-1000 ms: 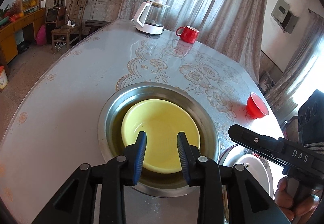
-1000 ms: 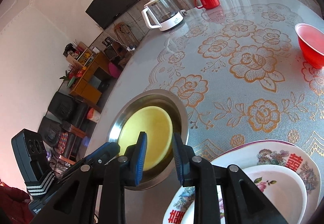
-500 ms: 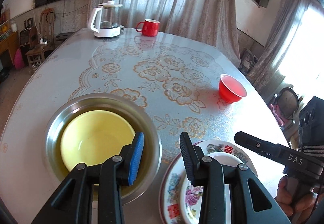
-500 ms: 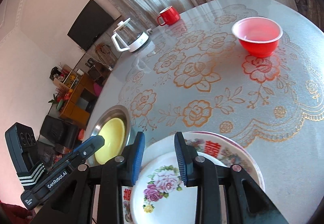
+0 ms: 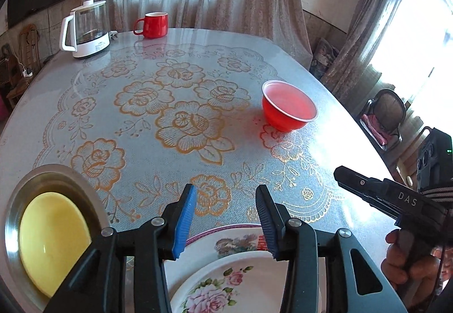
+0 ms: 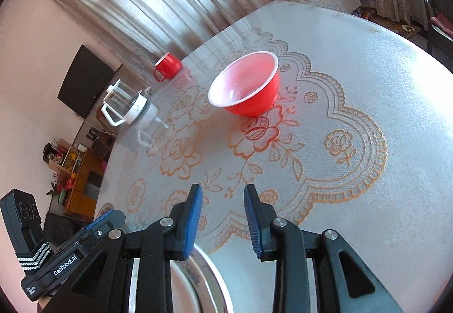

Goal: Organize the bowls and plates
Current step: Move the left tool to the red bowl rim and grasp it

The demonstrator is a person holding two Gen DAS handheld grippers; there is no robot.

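Left claw (image 5: 223, 216) opening, empty | floral plate (image 5: 243, 276) below | red bowl (image 5: 288, 110) ahead

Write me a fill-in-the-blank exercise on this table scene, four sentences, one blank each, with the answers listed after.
1. The yellow bowl sits inside a ____ basin.
2. The mug beside the kettle is the colour ____.
3. The small floral plate lies on top of a larger ____.
4. Nothing is between the pads of the left tool or the right tool; the lone bowl ahead of the right tool is ____.

Answers: metal; red; plate; red
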